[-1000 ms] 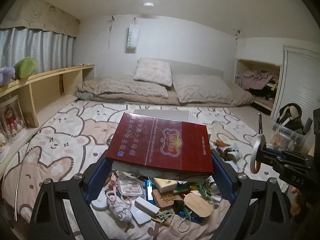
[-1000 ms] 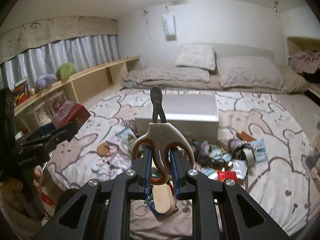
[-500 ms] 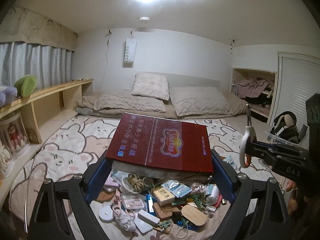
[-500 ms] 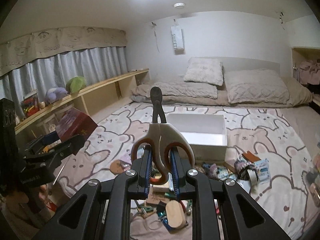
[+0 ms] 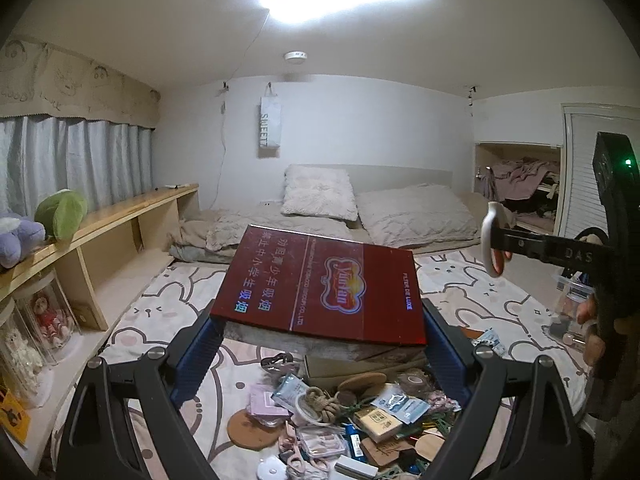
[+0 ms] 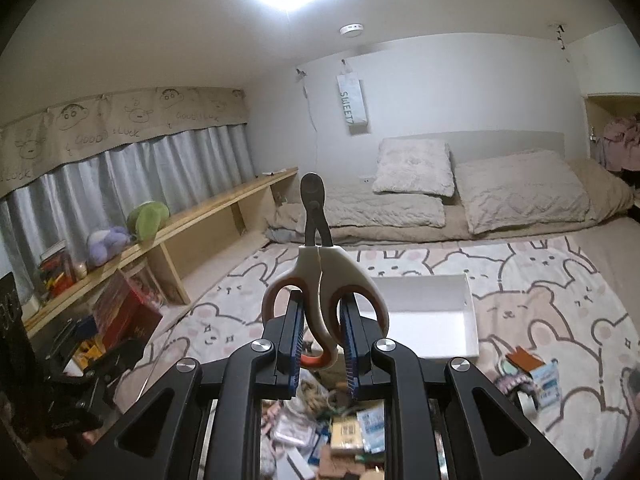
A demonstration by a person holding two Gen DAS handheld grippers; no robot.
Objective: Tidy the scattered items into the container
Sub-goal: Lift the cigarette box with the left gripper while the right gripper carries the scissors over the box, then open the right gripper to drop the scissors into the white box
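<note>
Between the right tool's (image 6: 322, 340) pads, clippers (image 6: 320, 280) stand upright, seemingly pinched.

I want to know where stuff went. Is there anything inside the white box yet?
No, in the right wrist view the white box on the bear blanket shows only its bare white bottom.

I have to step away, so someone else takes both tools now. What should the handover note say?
Left tool: clamped on the red box, held in the air.
Right tool: shut on the clippers by their handles, tip up.
White container: on the bear blanket ahead, looks empty.
Done: both items picked up.
Left: drop both in, then clear the clutter pile below.
</note>
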